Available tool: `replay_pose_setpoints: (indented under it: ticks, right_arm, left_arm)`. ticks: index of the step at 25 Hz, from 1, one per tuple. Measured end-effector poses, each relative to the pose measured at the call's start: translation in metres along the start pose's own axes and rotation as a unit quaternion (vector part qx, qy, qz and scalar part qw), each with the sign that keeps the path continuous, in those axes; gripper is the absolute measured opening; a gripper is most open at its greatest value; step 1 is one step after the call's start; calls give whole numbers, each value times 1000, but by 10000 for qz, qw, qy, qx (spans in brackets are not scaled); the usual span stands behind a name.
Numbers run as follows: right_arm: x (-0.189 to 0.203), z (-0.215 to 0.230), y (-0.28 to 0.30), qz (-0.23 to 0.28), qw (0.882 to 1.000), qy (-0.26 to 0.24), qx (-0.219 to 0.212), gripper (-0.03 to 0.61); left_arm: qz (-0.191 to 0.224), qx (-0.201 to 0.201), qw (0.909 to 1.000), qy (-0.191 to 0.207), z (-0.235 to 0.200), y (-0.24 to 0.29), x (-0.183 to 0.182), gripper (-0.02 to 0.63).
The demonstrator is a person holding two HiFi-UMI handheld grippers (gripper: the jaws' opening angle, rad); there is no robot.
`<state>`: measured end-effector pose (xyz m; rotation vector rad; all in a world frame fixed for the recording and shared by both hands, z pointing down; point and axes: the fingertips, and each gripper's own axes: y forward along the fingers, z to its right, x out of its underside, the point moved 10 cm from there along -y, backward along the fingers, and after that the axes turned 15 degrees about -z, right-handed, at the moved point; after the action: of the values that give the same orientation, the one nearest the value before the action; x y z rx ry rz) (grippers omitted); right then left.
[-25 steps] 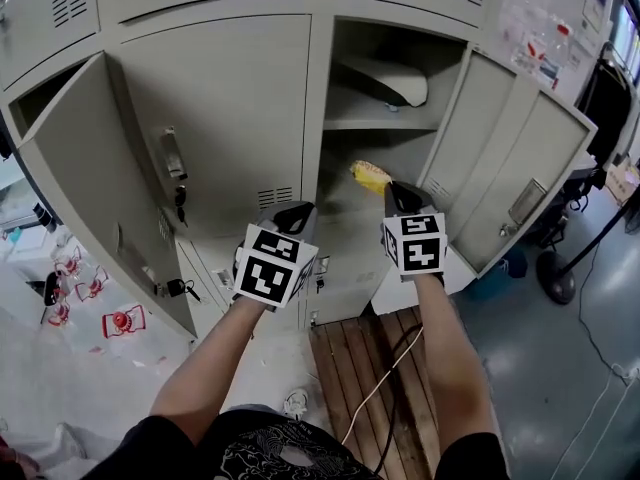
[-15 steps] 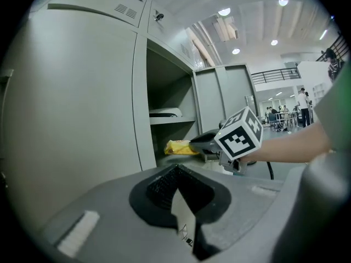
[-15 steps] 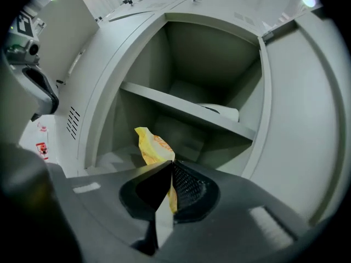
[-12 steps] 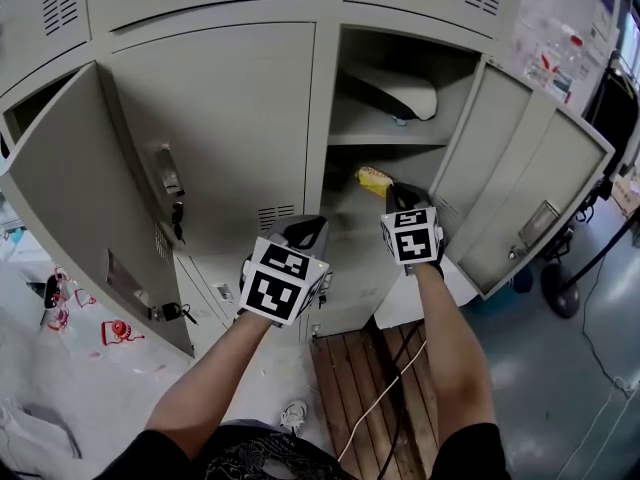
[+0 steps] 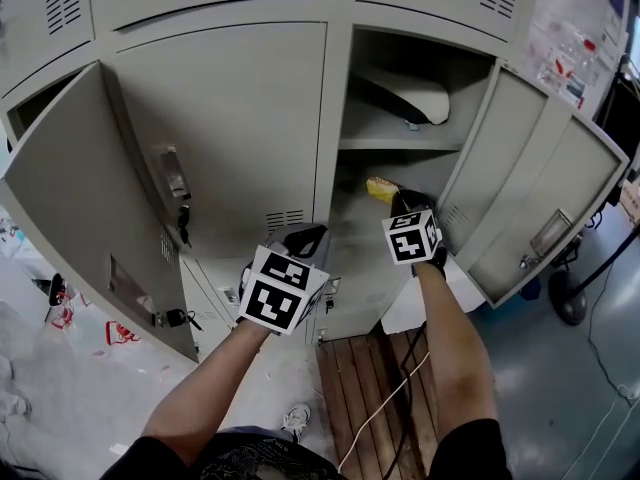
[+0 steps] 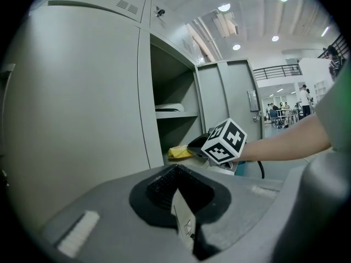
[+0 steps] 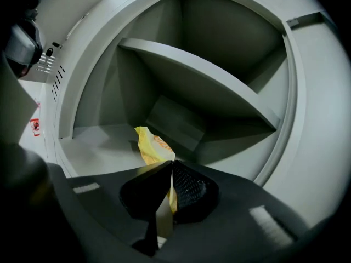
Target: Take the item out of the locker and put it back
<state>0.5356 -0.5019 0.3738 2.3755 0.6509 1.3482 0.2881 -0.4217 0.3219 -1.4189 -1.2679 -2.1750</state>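
My right gripper (image 5: 398, 199) is shut on a yellow snack packet (image 5: 379, 189), held at the mouth of the open locker's lower compartment (image 5: 352, 223). In the right gripper view the packet (image 7: 150, 146) sticks out past the closed black pads (image 7: 189, 186), just above the compartment floor (image 7: 98, 147). My left gripper (image 5: 304, 238) hangs shut and empty in front of the closed locker door (image 5: 240, 118). The left gripper view has that gripper's tips (image 6: 175, 186) low in the picture, and beyond them the packet (image 6: 179, 152) and the right gripper's marker cube (image 6: 225, 141).
A shelf (image 5: 400, 140) above the compartment carries a white object (image 5: 415, 93). Two doors (image 5: 520, 188) swing open at the right and another open door (image 5: 70, 198) at the left. Keys (image 5: 181, 214) hang from a lock. A wooden pallet (image 5: 365, 378) and a cable (image 5: 385, 403) lie below.
My right gripper has carried the packet forward and lower, deeper into the locker opening. The left gripper has stayed almost where it was.
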Motion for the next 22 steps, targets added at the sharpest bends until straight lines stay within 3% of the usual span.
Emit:
replay_pose_setpoints:
  ticks: [22]
  right_arm:
    - [7, -25, 12, -356, 9993, 8, -99, 52]
  left_arm:
    - [-19, -109, 9999, 127, -1, -6, 6, 0]
